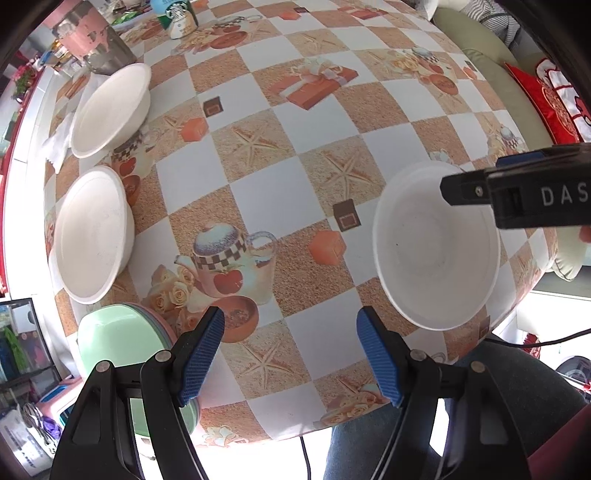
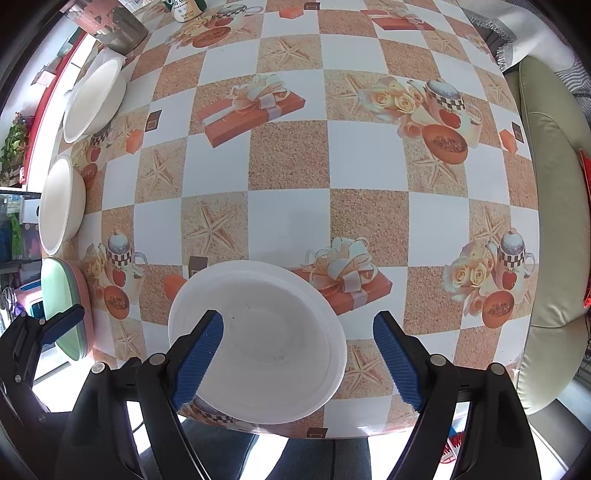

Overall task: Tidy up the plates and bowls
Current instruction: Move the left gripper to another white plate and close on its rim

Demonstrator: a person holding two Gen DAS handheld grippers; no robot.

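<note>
The counter (image 2: 288, 162) is covered with a checked oilcloth in white and sandy orange, printed with starfish, teapots and gift boxes.

Left gripper (image 1: 290, 356): points down over bare cloth near the counter's front edge. Its jaws stand wide, with nothing between the blue ribbed pads.

Right gripper (image 2: 297, 360): points down over the front edge of the counter. Its jaws stand wide and hold nothing. In the right wrist view the left pad overlaps the rim of a round white foam bowl (image 2: 258, 339); contact cannot be determined. This bowl stands upright and empty near the front edge (image 1: 436, 251), to the right of the left gripper. In the left wrist view part of the right gripper (image 1: 517, 188) shows above the bowl's far right rim.

Along the left edge of the counter:
- a second white bowl (image 1: 92, 236), middle position;
- a third white bowl (image 1: 110, 107), further back, just beside it;
- a stack of pastel plates, green on top (image 1: 118, 339), nearest the front.

A steel canister (image 1: 99, 40) and a labelled cup (image 1: 177, 18) stand at the far left corner.
</note>
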